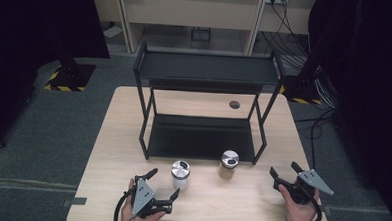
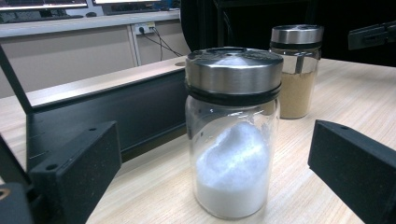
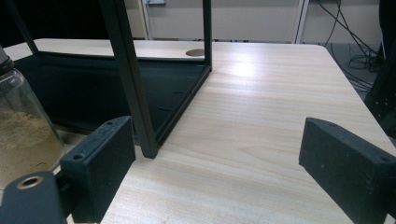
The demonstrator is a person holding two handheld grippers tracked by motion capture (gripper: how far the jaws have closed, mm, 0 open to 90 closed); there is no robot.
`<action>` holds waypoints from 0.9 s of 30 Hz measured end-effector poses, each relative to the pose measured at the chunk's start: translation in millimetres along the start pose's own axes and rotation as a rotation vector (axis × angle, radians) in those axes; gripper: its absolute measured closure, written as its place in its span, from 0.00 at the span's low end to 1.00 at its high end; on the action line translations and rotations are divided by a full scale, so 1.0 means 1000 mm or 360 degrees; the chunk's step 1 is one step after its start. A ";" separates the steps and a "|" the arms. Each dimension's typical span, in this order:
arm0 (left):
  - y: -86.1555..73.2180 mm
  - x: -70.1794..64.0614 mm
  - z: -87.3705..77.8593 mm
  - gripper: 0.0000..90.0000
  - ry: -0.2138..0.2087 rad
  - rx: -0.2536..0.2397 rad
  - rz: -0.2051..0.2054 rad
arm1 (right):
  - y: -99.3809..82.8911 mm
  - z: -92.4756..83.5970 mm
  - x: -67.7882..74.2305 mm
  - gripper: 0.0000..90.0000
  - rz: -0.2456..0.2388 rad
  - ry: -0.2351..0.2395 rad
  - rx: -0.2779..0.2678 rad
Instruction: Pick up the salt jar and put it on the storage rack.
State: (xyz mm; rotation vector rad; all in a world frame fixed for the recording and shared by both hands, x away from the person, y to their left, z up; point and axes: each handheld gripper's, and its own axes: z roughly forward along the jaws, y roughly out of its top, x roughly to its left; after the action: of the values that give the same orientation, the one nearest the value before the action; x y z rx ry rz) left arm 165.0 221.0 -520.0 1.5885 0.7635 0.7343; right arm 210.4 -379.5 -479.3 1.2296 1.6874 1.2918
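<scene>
My left gripper (image 1: 161, 185) jaws spread, white-powder jar (image 2: 232, 133) centre frame between them; close level below lid. Right gripper (image 1: 284, 172) spread, empty.

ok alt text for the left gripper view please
A clear glass jar of white powder with a steel lid stands on the pale wooden table between two open black jaws, untouched. Behind it are a similar jar of tan powder and a black metal shelf rack.

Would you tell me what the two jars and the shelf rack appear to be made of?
White-powder jar and brown-powder jar: clear glass by the look, contents visible, with brushed metal lids. Shelf rack: probably matte black painted metal, judging by its thin frame.
</scene>
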 end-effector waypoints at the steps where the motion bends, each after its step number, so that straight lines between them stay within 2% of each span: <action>1: 0.001 -0.001 0.001 0.02 0.0000 0.0006 0.0004 | 0.000 0.000 0.000 0.12 -0.0003 0.0001 -0.0001; 10: 0.008 -0.012 0.015 0.05 0.0019 0.0048 0.0025 | 0.000 0.001 0.001 0.12 0.0006 -0.0002 0.0004; 14: 0.014 -0.018 0.024 0.06 0.0035 0.0094 0.0042 | 0.000 0.002 0.002 0.12 -0.0002 0.0000 0.0007; 17: 0.017 -0.021 0.030 0.07 0.0057 0.0119 0.0032 | 0.000 0.001 0.003 0.12 -0.0001 0.0002 0.0007; 27: 0.024 -0.022 0.041 0.20 0.0049 0.0167 0.0037 | 0.000 -0.001 0.001 0.12 0.0000 -0.0001 0.0002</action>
State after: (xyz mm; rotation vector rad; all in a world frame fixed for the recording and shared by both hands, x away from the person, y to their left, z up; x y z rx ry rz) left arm 186.5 176.6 -502.9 1.6865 0.8186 0.7473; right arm 208.8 -379.0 -478.8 1.2305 1.6878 1.2903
